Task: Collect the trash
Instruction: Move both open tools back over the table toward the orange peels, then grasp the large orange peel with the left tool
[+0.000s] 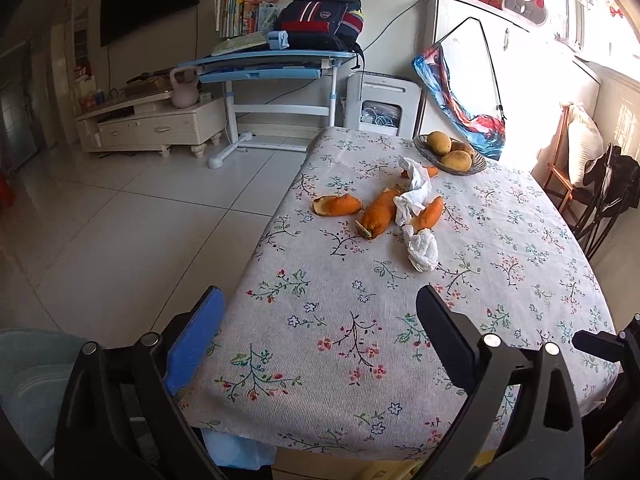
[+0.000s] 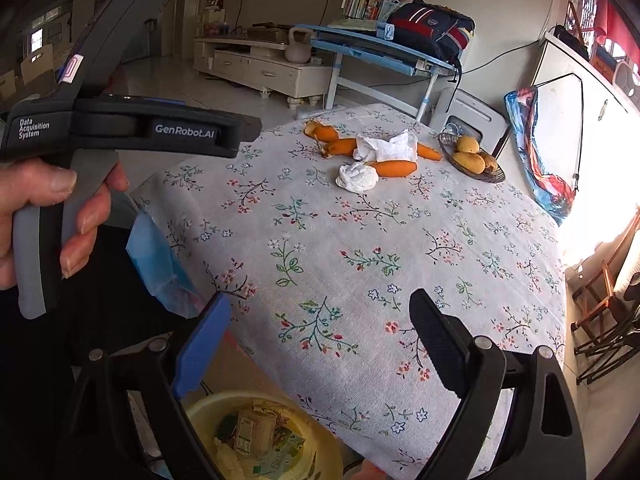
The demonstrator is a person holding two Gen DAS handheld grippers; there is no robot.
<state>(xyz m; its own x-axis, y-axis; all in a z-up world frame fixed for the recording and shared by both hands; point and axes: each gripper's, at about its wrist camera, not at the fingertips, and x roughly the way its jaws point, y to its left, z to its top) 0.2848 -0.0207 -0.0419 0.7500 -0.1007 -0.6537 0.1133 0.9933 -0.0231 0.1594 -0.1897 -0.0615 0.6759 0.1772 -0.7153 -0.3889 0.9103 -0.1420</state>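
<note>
Two grippers idle at the near table edge: left gripper (image 1: 320,320) and right gripper (image 2: 320,320), jaws apart, nothing held, presumably staged before a reach. Below the edge, a yellow bin (image 2: 320,432) already holds wrappers, likely placed close for drops. Mid-table on the floral tablecloth (image 1: 360,340) lies the trash: at least four orange peels (image 1: 380,212) and two crumpled tissues (image 1: 422,250), clustered, some touching. Beyond, one fruit basket (image 1: 472,168) holds about three mangoes; not trash, judged.
</note>
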